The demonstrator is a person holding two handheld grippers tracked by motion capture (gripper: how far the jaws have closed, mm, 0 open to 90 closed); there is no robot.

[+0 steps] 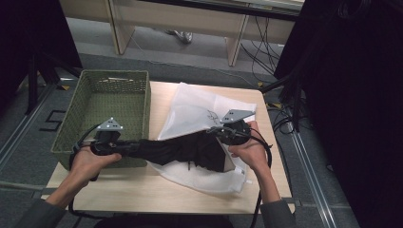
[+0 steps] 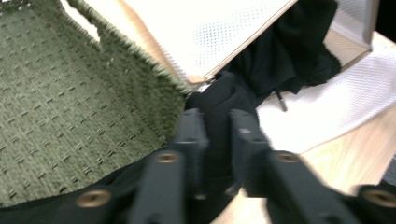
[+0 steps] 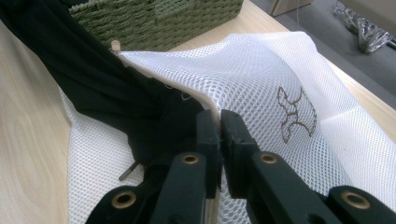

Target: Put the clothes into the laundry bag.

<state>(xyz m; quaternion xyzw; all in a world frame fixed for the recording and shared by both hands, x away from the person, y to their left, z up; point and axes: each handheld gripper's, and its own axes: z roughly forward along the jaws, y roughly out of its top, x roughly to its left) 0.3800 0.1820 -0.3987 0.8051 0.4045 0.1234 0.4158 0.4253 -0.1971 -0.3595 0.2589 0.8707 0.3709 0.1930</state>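
Note:
A black garment (image 1: 180, 149) stretches from the open mouth of a white mesh laundry bag (image 1: 199, 111) leftward toward the green basket. My left gripper (image 1: 121, 146) is at the garment's left end, shut on the black cloth (image 2: 280, 51); in the left gripper view the fabric fills the narrow gap at my left gripper (image 2: 217, 116). At the bag's mouth, my right gripper (image 1: 219, 133) is shut on the bag's hemmed edge. In the right gripper view, the right gripper (image 3: 219, 116) pinches the mesh bag (image 3: 261, 70), and the garment (image 3: 93, 79) spills out to its left.
A green woven basket (image 1: 114, 73) stands at the table's left, right beside the left gripper. The wooden table (image 1: 142, 190) has bare room along its front edge. Dark stands and cables line the right side, and desk legs stand beyond the table.

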